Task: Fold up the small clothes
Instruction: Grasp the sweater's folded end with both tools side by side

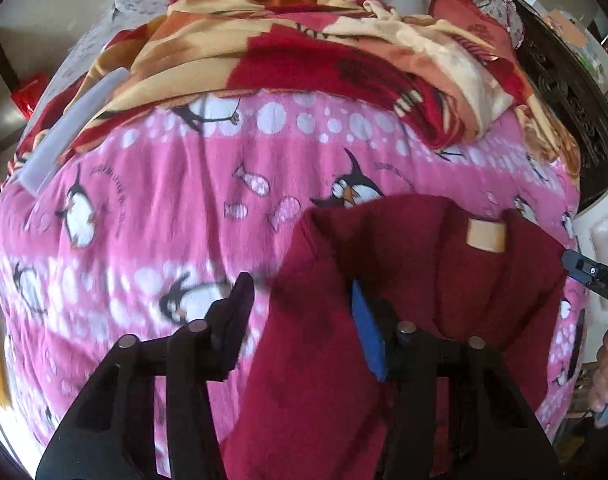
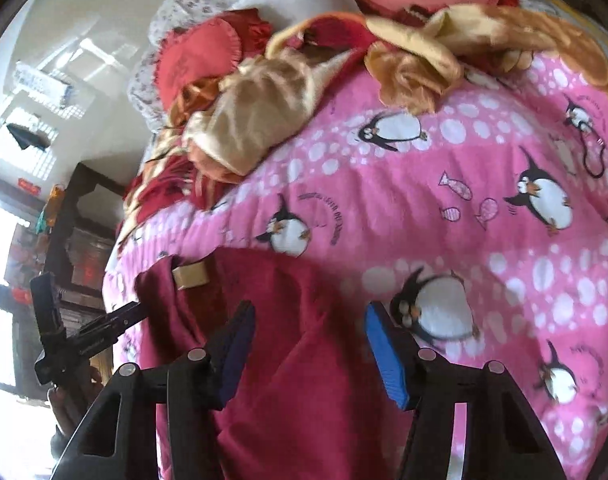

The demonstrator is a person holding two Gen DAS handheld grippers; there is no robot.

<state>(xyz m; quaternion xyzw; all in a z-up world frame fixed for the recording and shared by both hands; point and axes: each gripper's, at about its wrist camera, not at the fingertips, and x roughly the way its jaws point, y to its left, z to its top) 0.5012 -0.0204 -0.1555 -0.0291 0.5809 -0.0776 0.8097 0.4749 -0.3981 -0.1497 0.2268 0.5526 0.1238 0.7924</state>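
Left gripper [image 1: 304, 320], seen from its own camera, stands with jaws apart above the near-left part of the dark red garment [image 1: 404, 280]. One pad is over the pink penguin blanket [image 1: 163, 208] just left of the cloth's left edge, while the blue pad lies over the cloth itself, so that edge runs up between the jaws; whether the pads touch the cloth I cannot tell, and nothing is pinched. The garment lies flat on the blanket, its tan label [image 1: 486, 235] at the far end, its long axis running from the camera toward that label. Right of the label, past the cloth's right edge, the right gripper [image 1: 584, 272] enters from the frame's edge.

Right gripper [image 2: 308, 340], in its own view, also has its jaws apart, with the garment [image 2: 283, 320] beneath them. The dark pad sits over the cloth and the blue pad near the cloth's right edge, where the blanket [image 2: 424, 200] begins. The label [image 2: 190, 275] lies up and left of the jaws, and beyond it, further left, the left gripper [image 2: 135, 312] reaches in.

Each gripper seems nearer its own side edge, so a paired pinch of the two sides looks like the coming move.
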